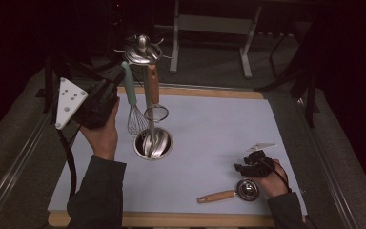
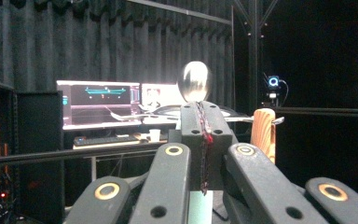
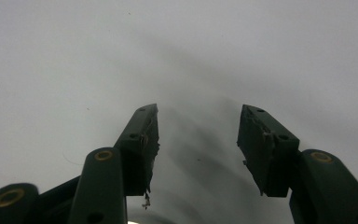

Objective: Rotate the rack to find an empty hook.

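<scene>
We see the whisk (image 1: 132,102) hanging by its mint handle from the rack (image 1: 143,50) at twelve o'clock on the mat (image 1: 209,129). Our left gripper (image 1: 116,85) sits at that handle, jaws together, likely seating it. Our right gripper (image 1: 252,164), jaws apart and empty, idles at five o'clock beside the ladle (image 1: 236,192).
</scene>
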`<action>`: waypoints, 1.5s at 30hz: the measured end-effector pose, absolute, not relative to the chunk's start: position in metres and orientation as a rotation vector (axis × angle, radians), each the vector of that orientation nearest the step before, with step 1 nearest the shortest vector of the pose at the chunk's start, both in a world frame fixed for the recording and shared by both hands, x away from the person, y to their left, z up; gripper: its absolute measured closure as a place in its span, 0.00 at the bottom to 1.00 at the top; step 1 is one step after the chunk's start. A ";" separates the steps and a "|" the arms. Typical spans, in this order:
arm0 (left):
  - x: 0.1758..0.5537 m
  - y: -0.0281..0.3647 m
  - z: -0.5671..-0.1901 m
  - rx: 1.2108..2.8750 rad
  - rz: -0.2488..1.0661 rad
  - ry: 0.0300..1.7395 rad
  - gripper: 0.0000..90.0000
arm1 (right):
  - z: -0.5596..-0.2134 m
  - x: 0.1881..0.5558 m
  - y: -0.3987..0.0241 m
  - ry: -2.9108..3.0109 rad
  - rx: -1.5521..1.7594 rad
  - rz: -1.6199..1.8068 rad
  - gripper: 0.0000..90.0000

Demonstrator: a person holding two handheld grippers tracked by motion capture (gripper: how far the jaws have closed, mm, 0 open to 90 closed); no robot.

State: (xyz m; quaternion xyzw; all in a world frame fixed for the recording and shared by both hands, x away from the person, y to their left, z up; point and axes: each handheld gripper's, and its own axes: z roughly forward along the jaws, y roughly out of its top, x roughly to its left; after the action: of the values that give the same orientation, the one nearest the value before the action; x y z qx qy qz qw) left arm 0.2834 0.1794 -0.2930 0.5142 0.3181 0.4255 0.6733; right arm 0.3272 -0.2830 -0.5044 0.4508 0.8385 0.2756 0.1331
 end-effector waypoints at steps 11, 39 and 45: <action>0.293 0.189 -0.290 1.149 0.958 0.768 1.00 | -0.505 0.327 -0.285 2.429 1.317 0.804 0.53; 0.325 0.202 -0.285 1.164 0.973 0.862 1.00 | -0.504 0.327 -0.288 2.422 1.326 0.809 0.53; 0.322 0.202 -0.285 1.166 0.971 0.855 1.00 | -0.504 0.327 -0.289 2.420 1.327 0.812 0.53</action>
State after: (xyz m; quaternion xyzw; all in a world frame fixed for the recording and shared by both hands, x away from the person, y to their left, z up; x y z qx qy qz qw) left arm 0.3223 0.2024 -0.2849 0.5121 0.3753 0.4266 0.6442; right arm 0.3271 -0.2892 -0.5039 0.4572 0.8338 0.2796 0.1321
